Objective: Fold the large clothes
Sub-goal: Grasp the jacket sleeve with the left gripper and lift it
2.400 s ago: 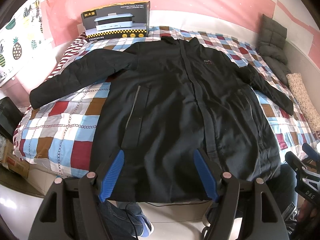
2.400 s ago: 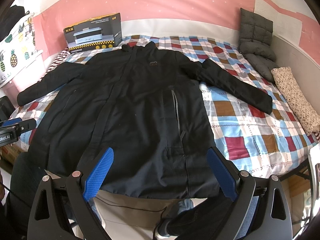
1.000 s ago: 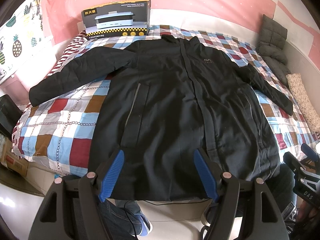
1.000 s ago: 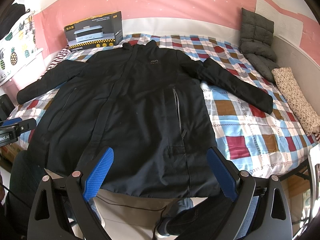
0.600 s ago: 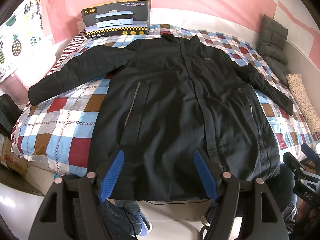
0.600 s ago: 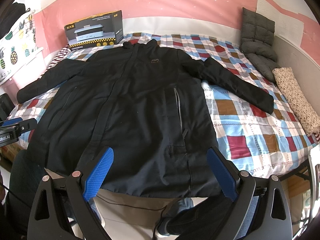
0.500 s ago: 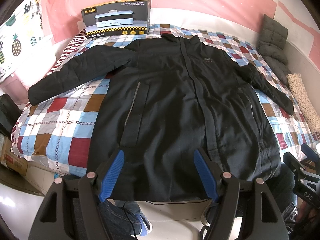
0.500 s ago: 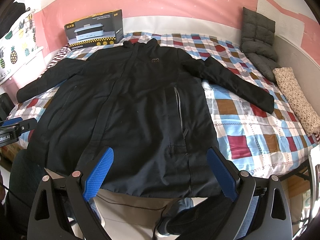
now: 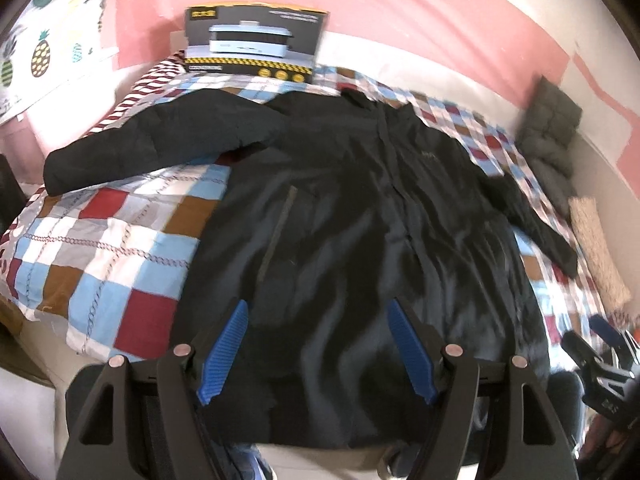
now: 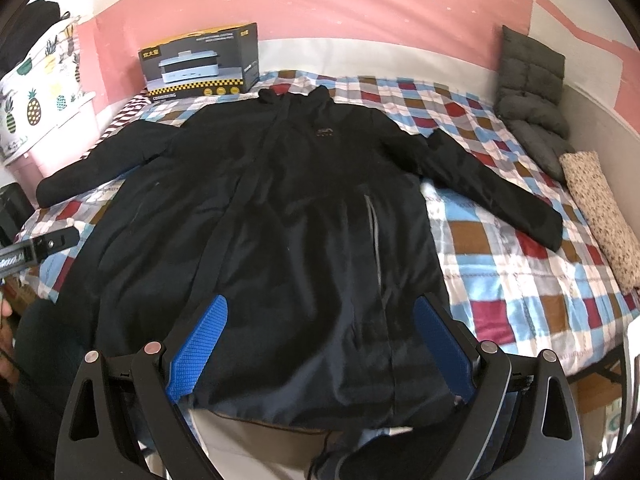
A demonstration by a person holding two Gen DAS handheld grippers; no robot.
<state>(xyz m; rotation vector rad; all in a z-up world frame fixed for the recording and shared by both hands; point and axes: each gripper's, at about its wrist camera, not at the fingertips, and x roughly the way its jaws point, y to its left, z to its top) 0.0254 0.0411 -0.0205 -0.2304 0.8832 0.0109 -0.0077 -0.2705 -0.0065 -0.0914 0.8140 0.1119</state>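
Both spread wide, left gripper [image 9: 316, 346] and right gripper [image 10: 322, 346] fingers empty, level above black coat [image 10: 288, 216] hem

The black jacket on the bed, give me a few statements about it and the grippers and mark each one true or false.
1. The long black padded jacket lies spread front-up on the checked patchwork quilt. True.
2. Both sleeves are folded across the chest. False: both sleeves lie stretched outward on the quilt.
3. The left gripper is open and holds nothing. True.
4. The right gripper is shut on the hem. False: it is open, with no cloth between its blue pads.
5. The black appliance box stands beyond the collar by the pink wall. True.
6. The grey quilted cushion lies on the jacket. False: it sits apart, against the wall.
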